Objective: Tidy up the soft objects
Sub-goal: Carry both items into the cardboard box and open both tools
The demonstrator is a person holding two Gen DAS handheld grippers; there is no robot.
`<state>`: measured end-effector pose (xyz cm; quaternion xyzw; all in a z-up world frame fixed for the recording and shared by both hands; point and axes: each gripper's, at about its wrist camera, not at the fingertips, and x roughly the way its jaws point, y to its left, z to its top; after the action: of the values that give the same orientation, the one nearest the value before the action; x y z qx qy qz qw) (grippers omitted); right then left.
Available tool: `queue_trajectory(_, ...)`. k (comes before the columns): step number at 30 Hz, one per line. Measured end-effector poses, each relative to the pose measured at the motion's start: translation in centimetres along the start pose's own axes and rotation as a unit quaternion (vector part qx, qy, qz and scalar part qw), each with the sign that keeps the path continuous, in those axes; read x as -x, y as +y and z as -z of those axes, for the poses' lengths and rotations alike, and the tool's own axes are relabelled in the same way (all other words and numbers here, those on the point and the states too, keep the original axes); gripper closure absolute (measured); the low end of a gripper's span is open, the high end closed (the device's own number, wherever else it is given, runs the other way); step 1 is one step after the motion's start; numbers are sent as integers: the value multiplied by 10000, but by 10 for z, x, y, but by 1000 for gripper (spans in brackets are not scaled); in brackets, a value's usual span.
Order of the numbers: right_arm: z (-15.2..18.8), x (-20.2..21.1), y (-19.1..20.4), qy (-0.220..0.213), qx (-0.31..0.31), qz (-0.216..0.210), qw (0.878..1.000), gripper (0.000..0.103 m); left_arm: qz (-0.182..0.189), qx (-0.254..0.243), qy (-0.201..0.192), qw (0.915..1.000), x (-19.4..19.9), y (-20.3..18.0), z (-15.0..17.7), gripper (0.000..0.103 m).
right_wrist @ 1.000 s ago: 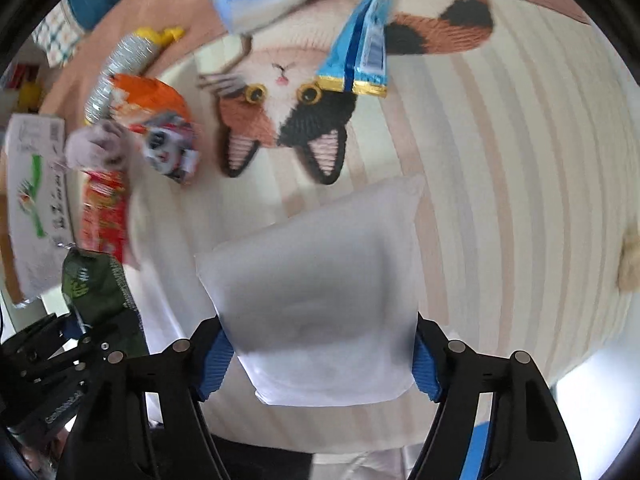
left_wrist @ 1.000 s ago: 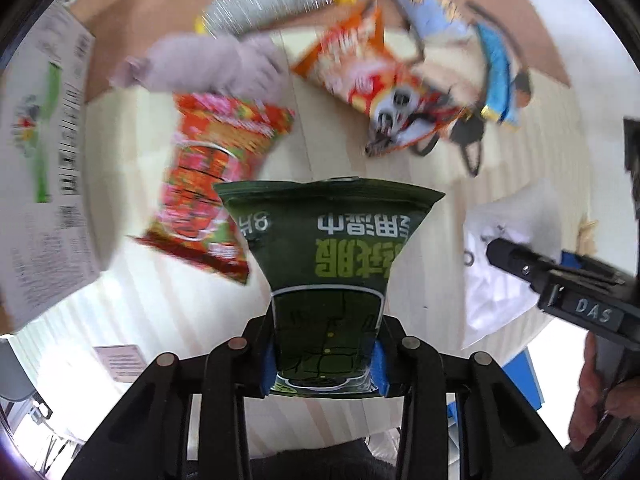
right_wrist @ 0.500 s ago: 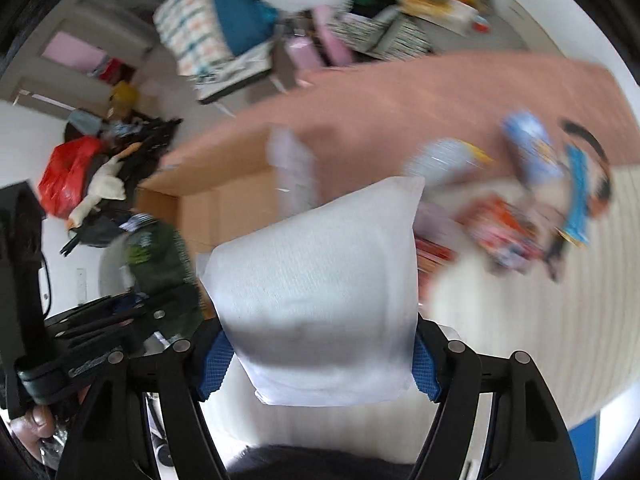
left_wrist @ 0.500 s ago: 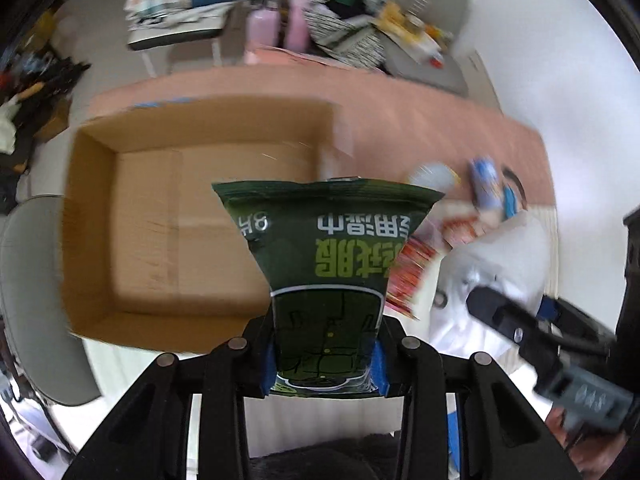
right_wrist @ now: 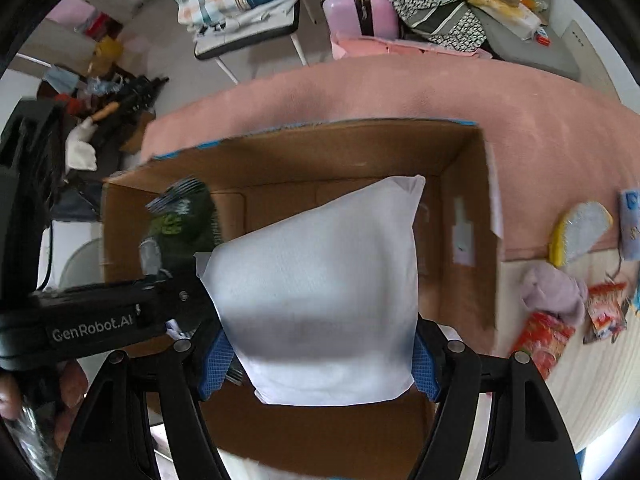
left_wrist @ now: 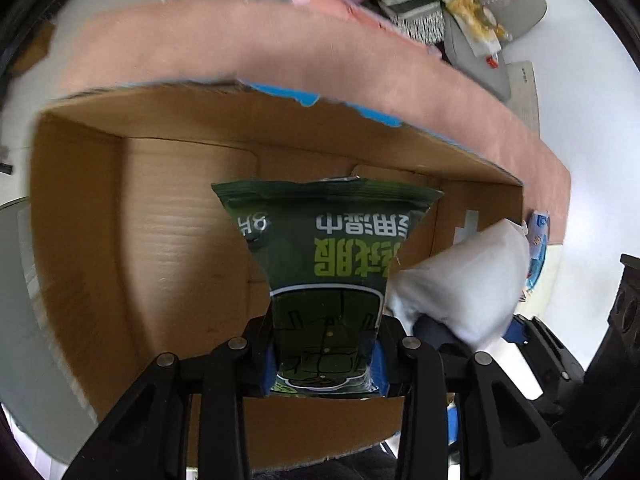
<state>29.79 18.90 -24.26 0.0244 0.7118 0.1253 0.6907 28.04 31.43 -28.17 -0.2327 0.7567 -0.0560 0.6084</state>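
Swung off the snack-strewn mat, now over the cardboard box (left_wrist: 132, 240): left gripper (left_wrist: 324, 360) clamping green packet (left_wrist: 328, 256), right gripper (right_wrist: 320, 356) pinching white pouch (right_wrist: 320, 280) at three o'clock. Ready to drop.

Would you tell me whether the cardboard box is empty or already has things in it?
Empty as far as visible: the cardboard box shows only bare floor; the green packet and white pouch hide part.

left wrist — looks steeply down, close over cardboard box (left_wrist: 168, 240) | right wrist — same, beside it | shared: box interior, pink mat (right_wrist: 540, 128)
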Motion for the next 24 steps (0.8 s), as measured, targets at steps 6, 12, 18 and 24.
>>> queue_trajectory(6,-8,-29,-14,66,-26,188,9998,27,79,-170,317,9993,-26,-9,-24,70)
queue_trajectory(12,-13,-39,-21,59,66,232,9997,19,-200,-110,336,9992,-21,-12,-27,61)
queue_trajectory(18,-7,-25,-21,-28,85,307,9995,7,-771,-423,-260,9958,14,-24,-4,17)
queue_trajectory(24,12,1,-13,-140,334,660,9972,0,-1163,-583,-768,9885,47,-32,39,6)
